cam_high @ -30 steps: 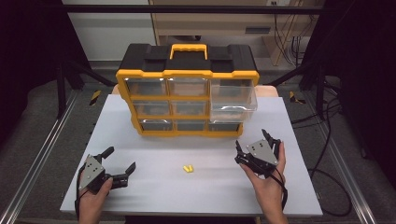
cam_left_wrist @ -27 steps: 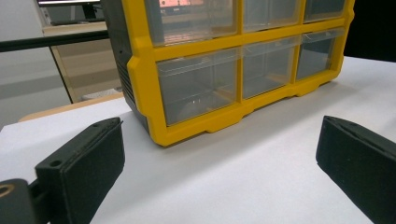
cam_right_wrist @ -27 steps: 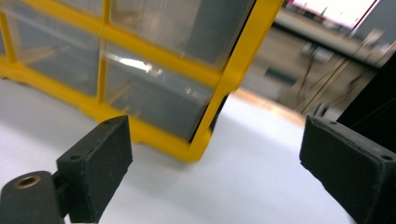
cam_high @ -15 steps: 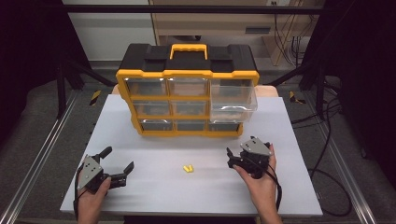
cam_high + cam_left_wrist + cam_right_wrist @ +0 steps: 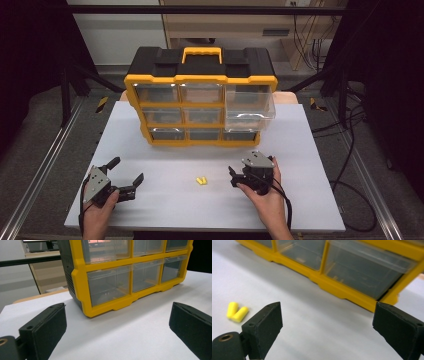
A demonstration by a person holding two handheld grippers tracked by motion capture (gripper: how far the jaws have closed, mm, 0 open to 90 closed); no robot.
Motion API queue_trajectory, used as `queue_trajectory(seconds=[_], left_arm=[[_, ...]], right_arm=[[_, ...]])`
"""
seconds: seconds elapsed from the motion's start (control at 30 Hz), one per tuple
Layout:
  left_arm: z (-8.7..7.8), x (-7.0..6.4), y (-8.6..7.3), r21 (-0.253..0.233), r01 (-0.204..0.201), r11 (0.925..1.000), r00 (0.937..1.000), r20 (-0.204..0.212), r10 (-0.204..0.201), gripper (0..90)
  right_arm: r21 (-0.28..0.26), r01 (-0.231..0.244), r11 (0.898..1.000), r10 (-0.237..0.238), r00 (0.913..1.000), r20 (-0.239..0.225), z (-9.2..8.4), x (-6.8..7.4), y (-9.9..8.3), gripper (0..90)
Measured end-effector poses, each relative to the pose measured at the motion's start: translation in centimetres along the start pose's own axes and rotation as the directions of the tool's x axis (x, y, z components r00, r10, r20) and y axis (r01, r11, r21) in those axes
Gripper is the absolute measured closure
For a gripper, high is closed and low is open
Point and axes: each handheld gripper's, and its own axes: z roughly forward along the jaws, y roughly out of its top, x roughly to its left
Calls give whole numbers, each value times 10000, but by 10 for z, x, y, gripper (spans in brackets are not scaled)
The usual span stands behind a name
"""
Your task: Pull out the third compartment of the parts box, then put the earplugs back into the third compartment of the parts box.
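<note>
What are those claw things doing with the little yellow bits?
A person holds a gripper in each hand over a white table. Both are open and hold nothing. The right gripper is closest to two small yellow earplugs lying side by side on the table, so it looks ready to pick them up. The left gripper waits off to the side. Behind them stands a yellow and black drawer box with one big clear drawer pulled out.
</note>
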Motion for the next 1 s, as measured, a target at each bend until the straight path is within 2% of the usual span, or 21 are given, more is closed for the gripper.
queue_trajectory(seconds=[0.07,0.27,0.43,0.53,0.6,0.73,1.0], left_arm=[[-1,0,1,-14,-29,10000,10000,-9,29,10],[0,-1,0,13,-47,10000,10000,32,47,10],[2,-2,0,30,-25,10000,9999,107,25,9],[3,-3,0,63,2,10000,9998,177,-3,8],[5,-3,0,36,-10,10000,9997,253,9,8],[6,-4,0,7,-64,10000,9993,373,63,8],[5,-2,0,51,-29,10000,9995,311,27,8]], right_arm=[[137,95,9999,-94,9999,-145,2,2,-1,96],[540,-34,9985,75,9970,-772,5,7,-3,90],[700,-152,9974,247,9903,-1371,6,14,-1,86],[823,-117,9965,261,9839,-1765,9,21,0,89],[1047,100,9945,126,9769,-2135,12,27,-1,131],[1487,247,9886,174,9612,-2753,20,35,0,116],[1994,814,9765,-85,9398,-3418,39,57,4,119]])
